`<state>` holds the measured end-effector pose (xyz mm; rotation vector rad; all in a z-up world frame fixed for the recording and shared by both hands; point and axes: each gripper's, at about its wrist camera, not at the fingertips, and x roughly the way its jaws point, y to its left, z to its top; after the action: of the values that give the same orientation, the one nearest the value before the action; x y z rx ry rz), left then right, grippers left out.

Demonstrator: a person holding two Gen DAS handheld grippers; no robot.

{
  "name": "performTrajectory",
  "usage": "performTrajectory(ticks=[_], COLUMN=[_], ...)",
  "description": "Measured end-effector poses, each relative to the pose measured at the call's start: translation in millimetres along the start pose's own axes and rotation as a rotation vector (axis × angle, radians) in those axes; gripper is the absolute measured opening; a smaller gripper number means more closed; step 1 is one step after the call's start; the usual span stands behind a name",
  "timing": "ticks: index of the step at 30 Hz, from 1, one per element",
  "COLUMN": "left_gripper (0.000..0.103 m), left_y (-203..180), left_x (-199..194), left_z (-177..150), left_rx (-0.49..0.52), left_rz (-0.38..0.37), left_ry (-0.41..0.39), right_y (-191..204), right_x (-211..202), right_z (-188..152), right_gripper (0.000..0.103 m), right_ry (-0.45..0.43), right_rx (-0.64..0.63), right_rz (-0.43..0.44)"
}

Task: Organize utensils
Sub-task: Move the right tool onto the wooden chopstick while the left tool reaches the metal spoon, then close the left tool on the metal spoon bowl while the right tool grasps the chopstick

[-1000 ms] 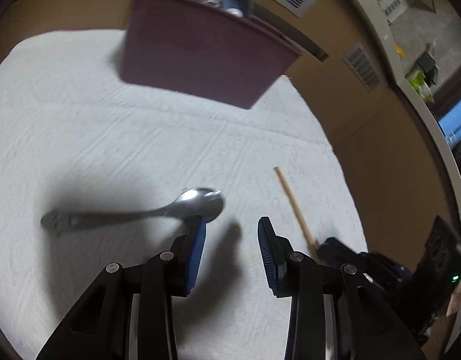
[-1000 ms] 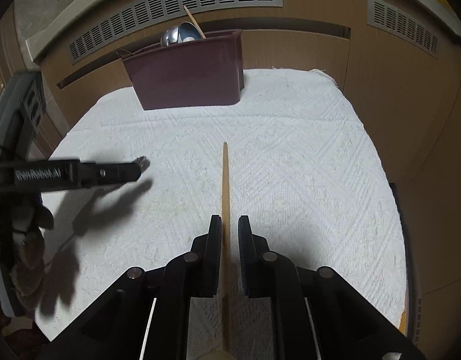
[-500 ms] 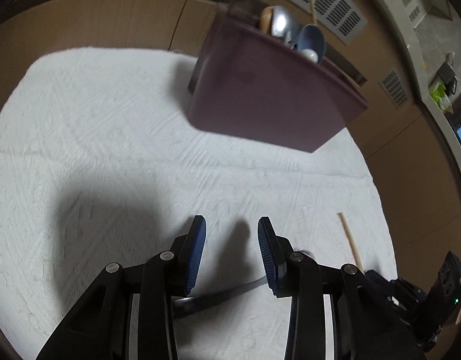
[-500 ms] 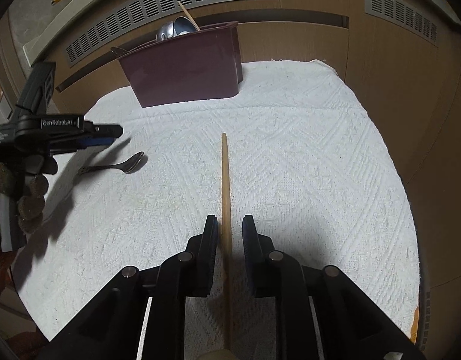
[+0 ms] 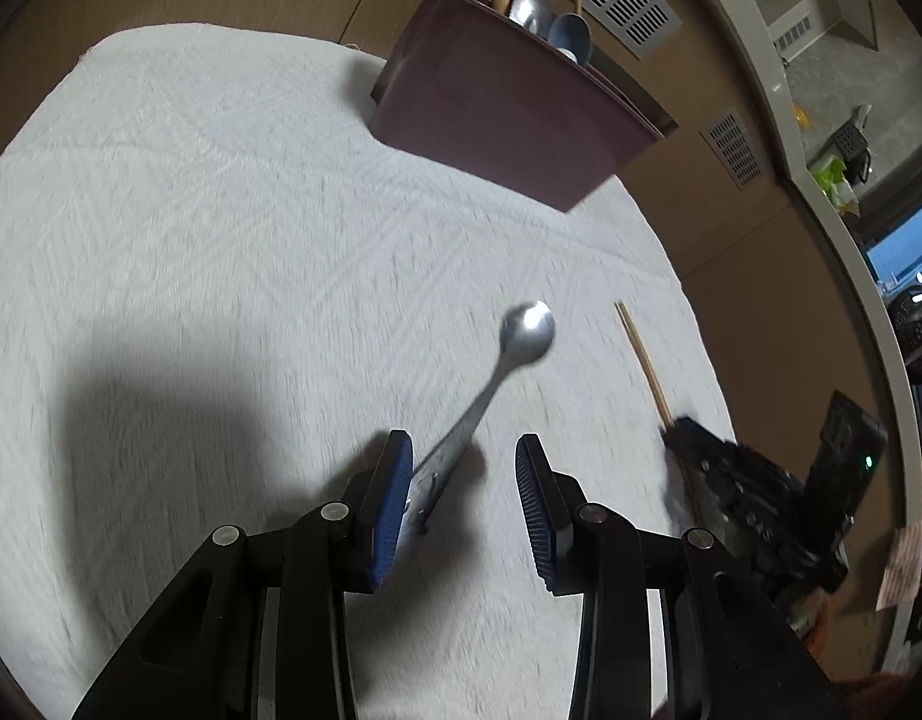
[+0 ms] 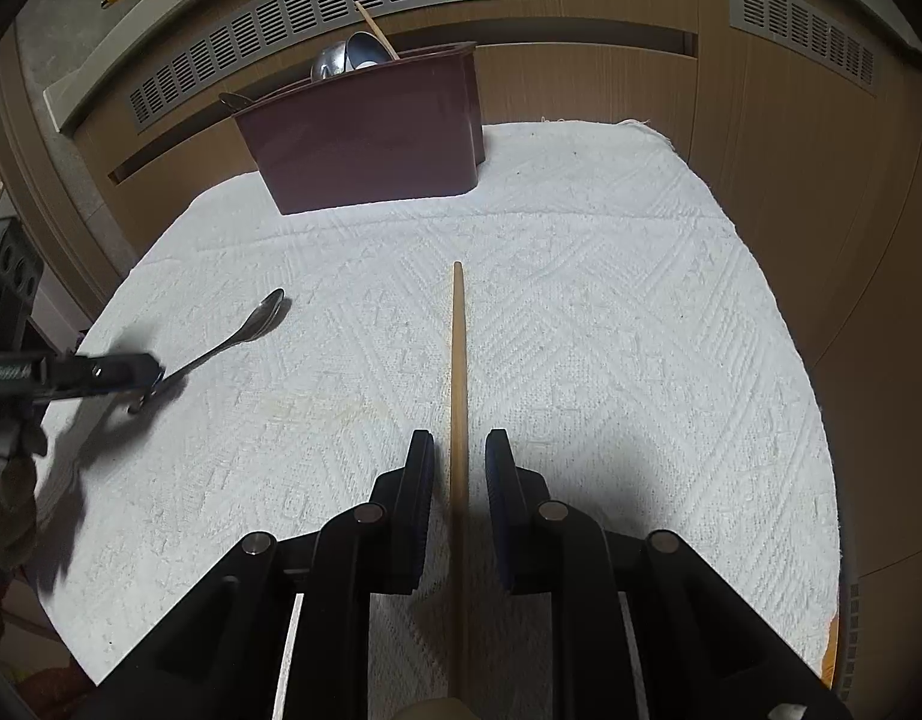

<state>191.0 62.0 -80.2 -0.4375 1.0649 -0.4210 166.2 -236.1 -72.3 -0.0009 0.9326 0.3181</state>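
White textured cloth (image 6: 580, 300) before wooden panelling (image 6: 760, 120) with grey vents (image 6: 341, 6)

The right gripper (image 6: 459, 459) fingers have just opened off the chopstick (image 6: 458, 360).

Left wrist view looks steeply down from close over the white cloth (image 5: 233, 192), toward the maroon bin (image 5: 496, 120) (seen from its left). Right wrist view faces that bin (image 6: 371, 144) straight on; both share cloth, spoon (image 5: 508, 360) and chopstick (image 6: 458, 372).
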Motion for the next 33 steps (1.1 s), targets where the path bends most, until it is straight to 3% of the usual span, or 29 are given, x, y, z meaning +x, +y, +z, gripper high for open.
performTrajectory(ticks=[6, 15, 20, 25, 33], left_gripper=[0.037, 0.037, 0.037, 0.037, 0.039], left_y=[-19.3, -73.4, -72.5, -82.8, -82.2], left_x=[-2.5, 4.7, 40.8, 73.5, 83.0], left_z=[-20.4, -22.4, 20.1, 38.5, 53.1], left_rx=[0.091, 0.447, 0.37, 0.446, 0.436], left_rz=[-0.003, 0.178, 0.273, 0.377, 0.359], left_ry=[0.031, 0.031, -0.002, -0.01, 0.013], right_y=[-1.6, -6.8, -7.1, -8.3, -4.7], right_x=[0.0, -0.5, -0.5, -0.5, 0.6], right_z=[-0.3, -0.6, -1.1, -0.9, 3.3], right_gripper=[0.017, 0.017, 0.017, 0.017, 0.017], right_ry=[-0.002, -0.004, -0.005, -0.005, 0.014], right_rx=[0.008, 0.036, 0.039, 0.046, 0.02], right_rz=[0.009, 0.041, 0.043, 0.052, 0.033])
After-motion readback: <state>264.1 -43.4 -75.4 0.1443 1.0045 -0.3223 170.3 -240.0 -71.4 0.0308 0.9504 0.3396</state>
